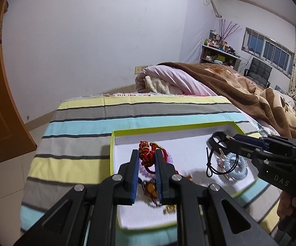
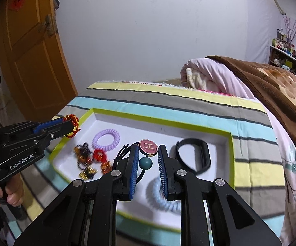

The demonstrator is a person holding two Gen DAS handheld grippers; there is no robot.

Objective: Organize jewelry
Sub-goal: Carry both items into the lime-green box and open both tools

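Above the shallow white tray with lime-green rim (image 2: 160,121) on the striped bedsheet (image 1: 82,121), the left gripper (image 1: 146,153) pinches a red braided cord bracelet (image 1: 148,153), while the right gripper (image 2: 148,151) clamps a black elastic hair tie with pink round charm (image 2: 148,146).

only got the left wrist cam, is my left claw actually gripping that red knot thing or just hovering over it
Observer: Gripping. Seen side-on from the right wrist view, the left claw is pinched on the red knot cord, which hangs from its tip above the tray's green rim.
Operator: what has the right claw got
Observer: The right claw holds a black elastic with a round pink charm marked H and a teal bead.
Operator: anything hidden behind my claw
Observer: A lilac coil tie lies flat in the tray's left half.
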